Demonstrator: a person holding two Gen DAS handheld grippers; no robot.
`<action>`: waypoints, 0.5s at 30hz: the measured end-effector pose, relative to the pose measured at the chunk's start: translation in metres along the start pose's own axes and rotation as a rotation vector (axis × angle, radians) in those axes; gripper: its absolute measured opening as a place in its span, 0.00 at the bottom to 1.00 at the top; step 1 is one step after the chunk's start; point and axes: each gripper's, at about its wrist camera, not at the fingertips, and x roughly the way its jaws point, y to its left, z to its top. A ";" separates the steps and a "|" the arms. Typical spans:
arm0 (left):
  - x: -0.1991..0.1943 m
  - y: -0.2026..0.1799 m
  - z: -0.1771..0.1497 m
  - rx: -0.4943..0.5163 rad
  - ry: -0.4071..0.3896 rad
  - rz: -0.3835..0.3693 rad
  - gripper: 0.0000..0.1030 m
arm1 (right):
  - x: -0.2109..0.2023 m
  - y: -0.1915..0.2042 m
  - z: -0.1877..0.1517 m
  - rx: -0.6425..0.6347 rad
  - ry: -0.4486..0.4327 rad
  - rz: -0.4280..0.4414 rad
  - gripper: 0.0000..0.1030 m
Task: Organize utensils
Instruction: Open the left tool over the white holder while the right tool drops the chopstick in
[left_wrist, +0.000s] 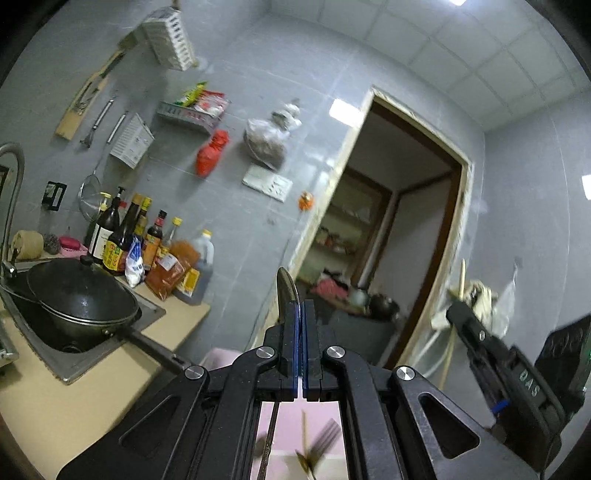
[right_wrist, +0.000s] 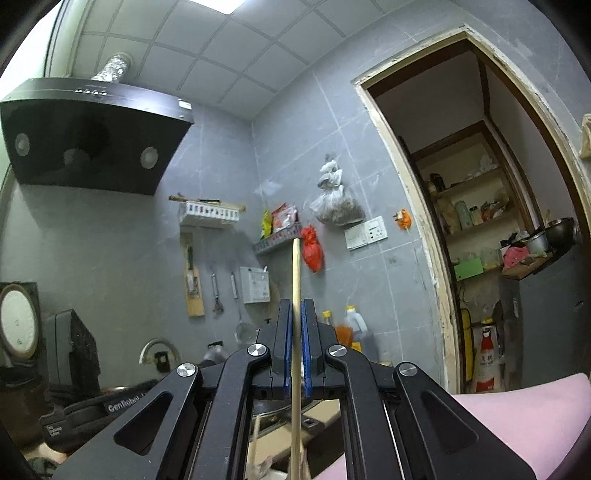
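Below left gripper (left_wrist: 300, 314), blurred fork (left_wrist: 322, 437), half-hidden spoon (left_wrist: 286, 291).

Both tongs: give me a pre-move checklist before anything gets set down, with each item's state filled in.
1. Left tongs shut on the spoon: ok.
2. Right tongs shut on the chopstick: ok.
3. Chopstick upright between the pads: ok.
4. Spoon seated squarely: cannot tell, only its tip shows.
5. Pink surface below holds a fork and other utensils: not ok for a blind drop.
6. Destination holder in sight: cannot tell.
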 end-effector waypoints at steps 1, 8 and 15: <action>0.001 0.006 0.001 -0.011 -0.022 -0.003 0.00 | 0.002 -0.005 -0.004 0.011 -0.007 -0.015 0.03; 0.005 0.034 0.002 -0.110 -0.105 -0.015 0.00 | 0.009 -0.020 -0.023 0.058 -0.034 -0.056 0.03; 0.002 0.036 -0.009 -0.109 -0.134 0.015 0.00 | 0.017 -0.024 -0.039 0.055 -0.004 -0.060 0.03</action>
